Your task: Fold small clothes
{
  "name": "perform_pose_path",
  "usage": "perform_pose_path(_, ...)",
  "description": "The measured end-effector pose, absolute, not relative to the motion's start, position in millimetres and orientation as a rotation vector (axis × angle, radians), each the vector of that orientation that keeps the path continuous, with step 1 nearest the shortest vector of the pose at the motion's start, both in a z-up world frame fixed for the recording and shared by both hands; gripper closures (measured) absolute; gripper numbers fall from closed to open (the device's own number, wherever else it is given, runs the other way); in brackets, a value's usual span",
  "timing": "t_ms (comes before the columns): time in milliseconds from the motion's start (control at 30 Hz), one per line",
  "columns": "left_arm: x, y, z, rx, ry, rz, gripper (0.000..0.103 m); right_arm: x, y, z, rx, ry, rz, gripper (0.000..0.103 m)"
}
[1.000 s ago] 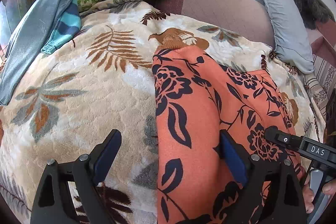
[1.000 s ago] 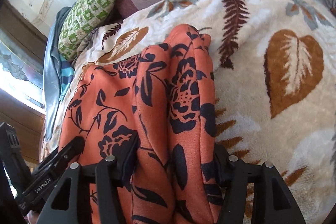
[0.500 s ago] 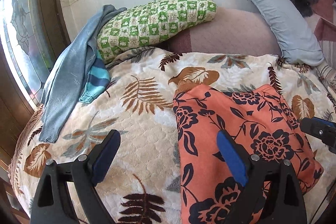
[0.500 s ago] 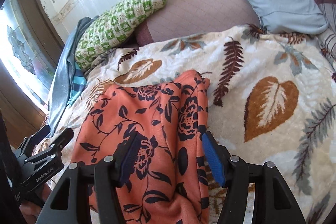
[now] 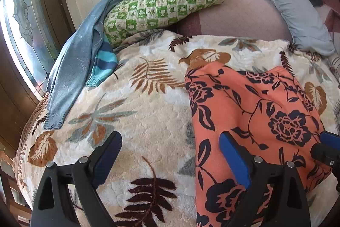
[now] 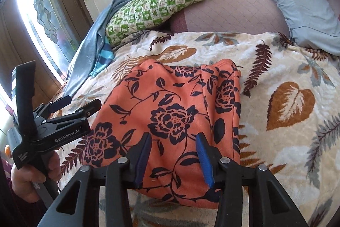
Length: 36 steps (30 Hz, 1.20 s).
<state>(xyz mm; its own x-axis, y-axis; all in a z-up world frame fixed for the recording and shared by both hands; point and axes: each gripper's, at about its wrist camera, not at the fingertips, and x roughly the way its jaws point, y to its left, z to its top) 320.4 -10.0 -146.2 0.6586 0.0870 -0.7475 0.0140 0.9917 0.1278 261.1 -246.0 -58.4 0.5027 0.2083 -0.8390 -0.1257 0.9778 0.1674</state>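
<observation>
Right wrist view showed both the right gripper (image 6: 173, 157) and left gripper (image 5: 170, 161) agape, empty, above the folded orange floral garment (image 6: 170, 118); squaring its edges judged next.

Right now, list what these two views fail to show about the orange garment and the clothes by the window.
- Orange floral garment: near edge hidden in right wrist view behind the right gripper; bottom frame edge cuts it in left wrist view.
- How many layers it is folded into: undersides unseen in both views.
- Striped teal garment: mostly covered by the blue-grey top, both views.
</observation>
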Motion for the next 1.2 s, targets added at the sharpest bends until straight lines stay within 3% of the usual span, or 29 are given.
perform_pose_path(500,324.8,-7.5,-181.7,0.121,0.868,0.065,0.000,267.1,-246.6,-94.3,0.010,1.083,0.145,0.056)
perform_pose_path(767,318.4,-9.4,-184.1,0.105,0.834,0.107,0.000,261.6,-247.6,-93.7,0.035,1.048,0.123,0.055)
perform_pose_path(1200,257.0,3.4,-88.1,0.092,0.713,0.155,0.000,222.3,-250.8,-23.0,0.071,0.812,0.099,0.054)
